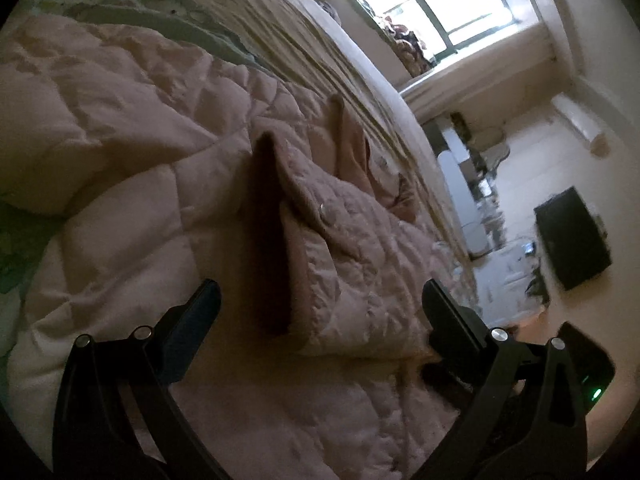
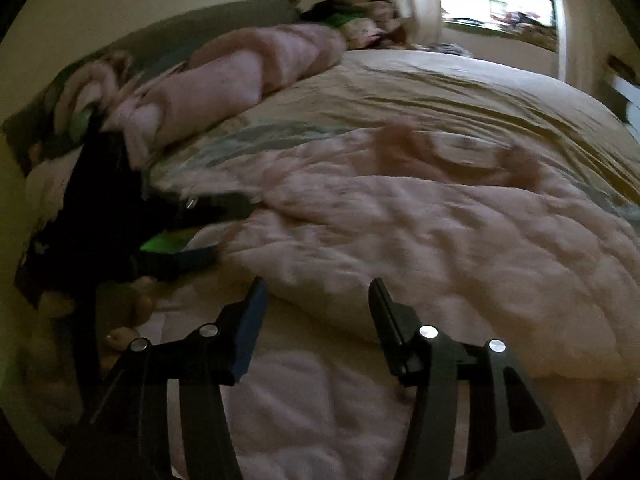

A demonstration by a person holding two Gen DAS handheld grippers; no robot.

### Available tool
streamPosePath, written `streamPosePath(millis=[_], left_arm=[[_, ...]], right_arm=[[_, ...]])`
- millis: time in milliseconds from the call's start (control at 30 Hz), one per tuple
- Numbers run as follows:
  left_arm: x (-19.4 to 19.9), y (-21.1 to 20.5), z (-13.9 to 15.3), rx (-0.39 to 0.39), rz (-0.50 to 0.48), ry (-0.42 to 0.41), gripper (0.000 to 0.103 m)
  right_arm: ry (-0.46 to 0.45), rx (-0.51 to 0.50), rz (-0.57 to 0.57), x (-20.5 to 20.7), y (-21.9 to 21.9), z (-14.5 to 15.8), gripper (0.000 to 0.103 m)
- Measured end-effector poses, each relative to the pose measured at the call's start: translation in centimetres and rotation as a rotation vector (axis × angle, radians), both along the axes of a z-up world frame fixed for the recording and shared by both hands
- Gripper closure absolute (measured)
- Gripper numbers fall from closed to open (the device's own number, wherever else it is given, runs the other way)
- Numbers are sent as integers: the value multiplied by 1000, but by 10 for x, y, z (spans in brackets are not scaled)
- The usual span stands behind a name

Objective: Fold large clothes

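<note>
Coat, pink and quilted, spread over the bed, collar end folded up into a ridge with a snap button showing. Left gripper above it, jaws spread wide, nothing pinched, the raised fold lying between and just beyond the fingers. Cream sheet beneath the coat, rumpled in long creases. Window bright at the far end of the room; dark box against the wall to the right.

Right gripper over the coat's lower part, jaws apart, pads clear of the cloth, nothing held. Left gripper seen again from this side, black with a green patch, low at the coat's left edge. Pink bedding bunched along the head of the bed, near the wall. Much of this view blurred.
</note>
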State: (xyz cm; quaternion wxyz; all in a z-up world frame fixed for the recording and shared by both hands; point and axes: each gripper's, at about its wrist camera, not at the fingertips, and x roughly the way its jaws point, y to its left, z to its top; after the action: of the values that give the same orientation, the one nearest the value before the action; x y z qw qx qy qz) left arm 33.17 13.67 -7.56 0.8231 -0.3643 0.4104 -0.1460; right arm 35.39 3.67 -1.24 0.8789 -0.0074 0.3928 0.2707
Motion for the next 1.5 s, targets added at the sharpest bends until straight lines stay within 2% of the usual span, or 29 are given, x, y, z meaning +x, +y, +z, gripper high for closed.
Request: streamPosePath(millis=[33, 100, 133, 200, 233, 300, 433, 467, 500, 567, 633, 733, 867, 967, 1033, 1133, 1300, 1400, 1467, 1500], left_arm=[[1, -6, -2, 29, -6, 1, 11], [3, -14, -5, 66, -25, 8, 37], [3, -18, -7, 94, -34, 17, 57], [3, -25, -8, 155, -41, 12, 65], [3, -29, -6, 178, -52, -5, 74], [-3, -33, 9, 239, -41, -58, 81], [-22, -35, 64, 380, -9, -262, 82], [-23, -35, 67, 398, -12, -271, 82], [-22, -34, 65, 412, -13, -262, 82], [-15, -29, 48, 424, -15, -189, 82], [-6, -21, 27, 405, -13, -88, 82], [-1, -7, 5, 362, 11, 1, 82], [-3, 1, 3, 350, 14, 14, 82], [-4, -6, 7, 395, 11, 4, 82], [-8, -9, 15, 421, 20, -20, 82], [-16, -14, 38, 509, 44, -87, 82], [-20, -31, 61, 538, 17, -165, 80], [-9, -57, 49, 531, -67, -145, 77], [2, -68, 24, 483, -136, -67, 75], [5, -71, 13, 491, -147, -32, 75]], right_arm=[[-2, -7, -32, -1, -13, 2, 51], [-1, -12, -81, 1, -36, 3, 51], [-3, -12, -109, 0, -48, 4, 51], [-6, -18, -162, 2, -69, 5, 51], [-4, -21, -187, 3, -80, 3, 51], [-4, -37, -238, 2, -103, 2, 51], [5, -28, -320, 2, -135, -2, 51], [11, -22, -343, 3, -141, -4, 51], [16, -15, -369, 4, -147, -7, 51], [24, -11, -413, 8, -154, -10, 51], [28, -6, -449, 14, -159, -11, 51], [10, -27, -484, 32, -162, -4, 51], [0, -68, -481, 69, -159, -1, 47], [22, -117, -485, 93, -157, -7, 46], [77, -165, -493, 112, -159, -22, 46], [173, -213, -489, 128, -163, -50, 45], [185, -224, -485, 130, -162, -66, 44], [173, -232, -485, 129, -161, -68, 44], [172, -231, -485, 128, -158, -66, 44], [169, -231, -484, 125, -158, -62, 44]])
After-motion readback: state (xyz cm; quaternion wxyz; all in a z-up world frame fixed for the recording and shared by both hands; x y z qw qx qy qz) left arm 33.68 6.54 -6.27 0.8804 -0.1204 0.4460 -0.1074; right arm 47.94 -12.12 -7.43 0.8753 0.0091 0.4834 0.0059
